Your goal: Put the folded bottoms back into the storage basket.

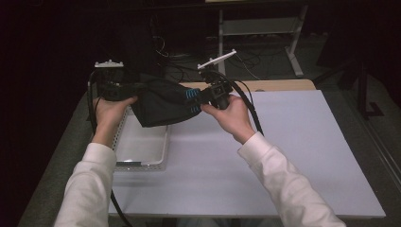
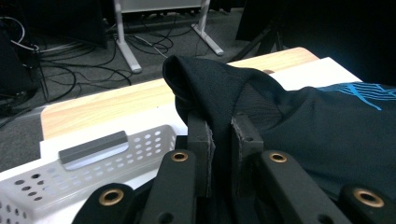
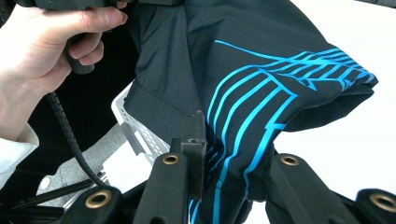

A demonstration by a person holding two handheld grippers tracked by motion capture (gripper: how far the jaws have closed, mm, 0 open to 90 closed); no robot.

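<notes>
A black garment (image 1: 161, 101) with bright blue line markings hangs stretched between both grippers, above the white basket (image 1: 142, 163). My left gripper (image 1: 124, 90) is shut on one edge of it; in the left gripper view the black cloth (image 2: 299, 126) is pinched between the jaws of that gripper (image 2: 223, 126). My right gripper (image 1: 204, 97) is shut on the other edge, by the blue lines (image 3: 252, 126), with cloth bunched between the jaws of the right gripper (image 3: 229, 135).
The perforated white basket (image 2: 56, 186) sits at the table's left side, on a white mat (image 1: 293, 156). A wooden table edge (image 2: 107, 100) runs along the far side. Cables and metal desk legs (image 1: 293, 47) lie on the dark floor beyond.
</notes>
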